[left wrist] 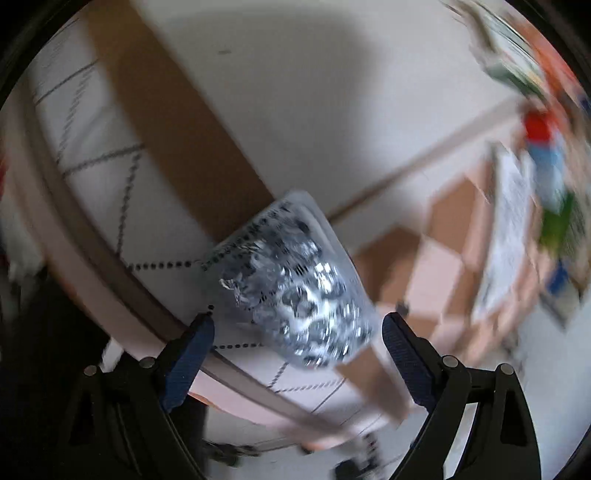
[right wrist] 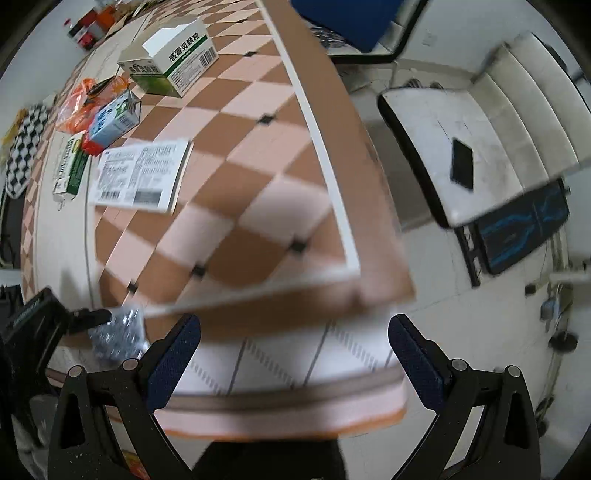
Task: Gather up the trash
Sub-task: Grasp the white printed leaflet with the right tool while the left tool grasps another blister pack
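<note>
A silver blister pack (left wrist: pixel 299 291) hangs in the air between and just ahead of my left gripper's (left wrist: pixel 297 328) spread fingers; neither pad touches it. It is over a white, line-patterned bin (left wrist: pixel 99 177) with a pink-and-brown rim, beside the table. In the right wrist view the same pack (right wrist: pixel 116 334) shows at lower left next to the left gripper (right wrist: pixel 74 319), over the bin (right wrist: pixel 280 365). My right gripper (right wrist: pixel 293 332) is open and empty above the bin, at the table's near edge. On the checkered table (right wrist: pixel 236 192) lie a green-and-white medicine box (right wrist: pixel 173 61), a printed leaflet (right wrist: pixel 142 175), a blue carton (right wrist: pixel 112 120) and an orange wrapper (right wrist: pixel 79 107).
A green-and-white sachet box (right wrist: pixel 72 166) and a black-and-white checked cloth (right wrist: pixel 24 155) lie at the table's left side. A white chair (right wrist: pixel 480 133) with a black object on its seat stands to the right. A blue chair (right wrist: pixel 354 22) is behind the table.
</note>
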Tool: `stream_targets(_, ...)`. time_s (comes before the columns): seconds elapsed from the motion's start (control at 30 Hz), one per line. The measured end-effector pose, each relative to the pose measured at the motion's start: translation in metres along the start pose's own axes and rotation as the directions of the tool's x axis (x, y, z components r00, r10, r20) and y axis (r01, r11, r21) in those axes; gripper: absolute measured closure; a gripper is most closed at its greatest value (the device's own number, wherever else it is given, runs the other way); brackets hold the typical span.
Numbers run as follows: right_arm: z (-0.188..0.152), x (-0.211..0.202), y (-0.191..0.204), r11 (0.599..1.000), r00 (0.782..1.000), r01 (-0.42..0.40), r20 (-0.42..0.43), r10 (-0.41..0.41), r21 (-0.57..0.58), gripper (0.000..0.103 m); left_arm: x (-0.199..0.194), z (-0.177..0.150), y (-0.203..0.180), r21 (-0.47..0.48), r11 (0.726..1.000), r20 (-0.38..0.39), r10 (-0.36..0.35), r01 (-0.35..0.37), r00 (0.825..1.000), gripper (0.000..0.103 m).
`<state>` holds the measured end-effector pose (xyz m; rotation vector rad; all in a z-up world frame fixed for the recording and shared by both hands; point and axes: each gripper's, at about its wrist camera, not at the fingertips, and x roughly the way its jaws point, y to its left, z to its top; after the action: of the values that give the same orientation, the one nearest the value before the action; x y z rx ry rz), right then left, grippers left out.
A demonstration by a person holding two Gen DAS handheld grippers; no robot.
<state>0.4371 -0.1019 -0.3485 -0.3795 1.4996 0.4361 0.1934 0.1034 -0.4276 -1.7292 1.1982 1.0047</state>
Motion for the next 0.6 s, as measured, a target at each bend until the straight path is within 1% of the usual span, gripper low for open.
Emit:
stream_targets(0.03, 0.012, 0.003, 0.004, 0.999, 1.0, 0.002, -0.004, -0.002, -0.043, 0.0, -0.001, 0.0, 0.002, -0.056, 0.998, 0.023, 0.015, -0.014, 1.0, 0.019)
stream_targets(0.07, 0.021, 0.005, 0.011, 0.997, 1.0, 0.002, -0.007, -0.003, -0.077, 0.0, -0.003, -0.002, 0.005, -0.113, 0.993, 0.048, 0.04, -0.034, 0.998, 0.023)
stream_targets(0.1, 0.035, 0.008, 0.022, 0.99, 1.0, 0.004, -0.011, -0.006, -0.143, 0.0, -0.004, -0.004, 0.006, -0.144, 0.989, 0.066, 0.054, -0.044, 0.996, 0.027)
stream_targets(0.13, 0.046, 0.011, 0.032, 0.981, 1.0, 0.0, -0.016, -0.004, -0.194, 0.0, -0.006, -0.006, 0.004, -0.141, 0.989, 0.081, 0.063, -0.051, 0.995, 0.032)
stream_targets(0.17, 0.055, 0.013, 0.043, 0.971, 1.0, -0.001, -0.018, -0.003, -0.241, 0.0, -0.007, -0.007, -0.002, -0.102, 0.992, 0.1, 0.089, -0.079, 0.991, 0.034)
stream_targets(0.27, 0.083, 0.024, 0.085, 0.919, 0.999, -0.01, -0.034, -0.004, -0.395, 0.0, -0.012, -0.005, -0.011, -0.007, 0.994, 0.139, 0.113, -0.114, 0.984, 0.037)
stream_targets(0.33, 0.102, 0.034, 0.121, 0.858, 0.999, -0.017, -0.046, -0.007, -0.513, 0.0, -0.017, -0.001, -0.009, 0.031, 0.993, 0.158, 0.109, -0.116, 0.981, 0.041)
stream_targets(0.4, 0.114, 0.045, 0.149, 0.805, 0.998, -0.006, -0.05, -0.03, -0.593, 0.0, -0.025, 0.006, -0.007, 0.062, 0.992, 0.168, 0.099, -0.11, 0.981, 0.045)
stream_targets(0.5, 0.127, 0.064, 0.18, 0.747, 0.996, 0.009, -0.06, -0.066, -0.664, 0.0, -0.038, 0.019, 0.001, 0.074, 0.992, 0.191, 0.085, -0.101, 0.978, 0.057)
stream_targets(0.53, 0.13, 0.07, 0.189, 0.729, 0.995, 0.015, -0.063, -0.079, -0.684, 0.0, -0.041, 0.022, 0.005, 0.072, 0.993, 0.196, 0.082, -0.098, 0.977, 0.059)
stream_targets(0.57, 0.133, 0.075, 0.196, 0.712, 0.994, 0.017, -0.068, -0.09, -0.702, 0.001, -0.041, 0.028, 0.008, 0.077, 0.993, 0.184, 0.069, -0.084, 0.981, 0.059)
stream_targets(0.6, 0.136, 0.081, 0.205, 0.693, 0.992, 0.011, -0.08, -0.099, -0.721, 0.001, -0.037, 0.032, 0.007, 0.084, 0.994, 0.163, 0.063, -0.077, 0.985, 0.053)
